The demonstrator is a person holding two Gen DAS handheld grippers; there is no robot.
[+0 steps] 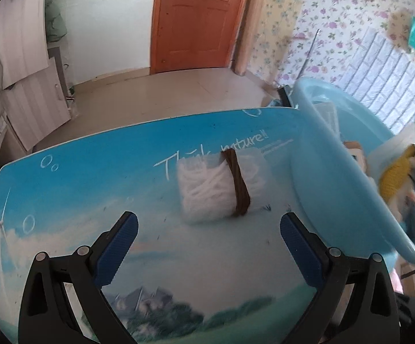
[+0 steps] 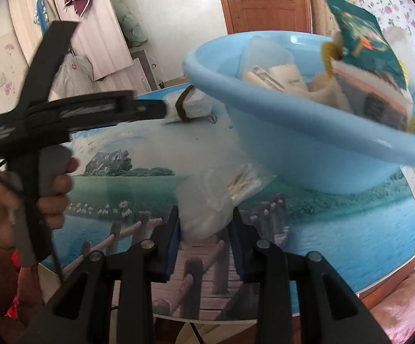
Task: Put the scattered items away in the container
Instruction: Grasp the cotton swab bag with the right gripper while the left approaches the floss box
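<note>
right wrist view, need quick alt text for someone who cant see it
The right gripper is shut on a clear plastic bag above a scenic-print table, beside a blue basin full of items. At left, a hand points the left gripper at a white bundle.

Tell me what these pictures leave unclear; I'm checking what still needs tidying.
- Clear bag in the right gripper: contents blurred, right wrist view.
- Basin: far side cut off by the left wrist frame edge; items inside smeared.
- White bundle: partly hidden behind the left gripper in the right wrist view.

Basin (image 1: 350, 154) contents blurred, rim cropped.
</note>
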